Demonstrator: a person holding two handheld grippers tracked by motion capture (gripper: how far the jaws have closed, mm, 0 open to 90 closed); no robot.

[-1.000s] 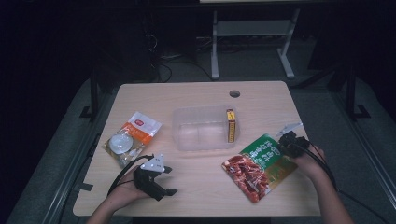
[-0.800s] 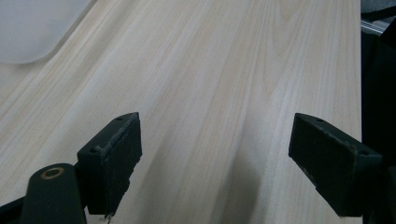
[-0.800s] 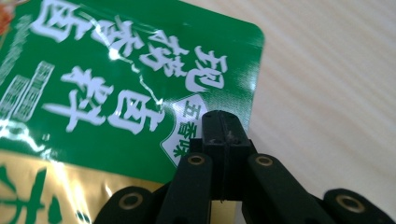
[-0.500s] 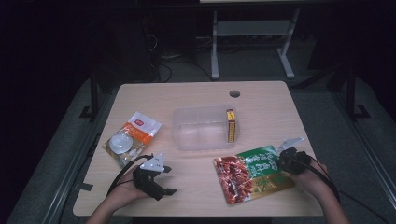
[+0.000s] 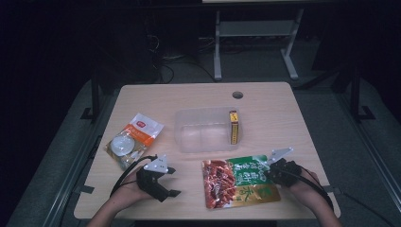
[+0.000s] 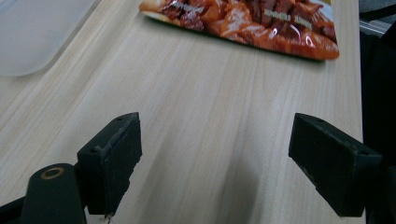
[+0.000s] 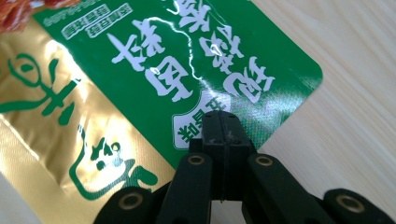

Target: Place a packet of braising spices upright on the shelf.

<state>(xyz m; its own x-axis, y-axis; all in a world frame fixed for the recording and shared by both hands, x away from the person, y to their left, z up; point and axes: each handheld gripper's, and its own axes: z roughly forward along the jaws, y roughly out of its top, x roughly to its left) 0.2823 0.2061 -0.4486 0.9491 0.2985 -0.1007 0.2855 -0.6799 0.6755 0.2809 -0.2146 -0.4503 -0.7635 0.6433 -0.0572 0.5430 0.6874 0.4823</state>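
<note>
your right gripper has its jaws clamped together on the right-hand edge of the green, gold and red snack pouch; in the right gripper view the two black jaws meet on the green corner of the pouch, with bare wood just beyond that corner. the pouch lies flat near the front edge of the light wooden table, its red end pointing toward your left gripper and its far long side just short of the clear plastic container. your left gripper sits at the front left, jaws spread wide and holding nothing; in the left gripper view a broad strip of bare wood runs between them up to the pouch's red end, and a corner of the container shows at the upper left. the container stands mid-table with a narrow yellow box upright against its right wall. an orange and white packet lies at the left, well apart from the pouch. open tabletop remains behind the container, around the round cable hole, and along the right side. beyond the table the room is dark, with grey floor at both sides, a white metal stand and cables at the back.
</note>
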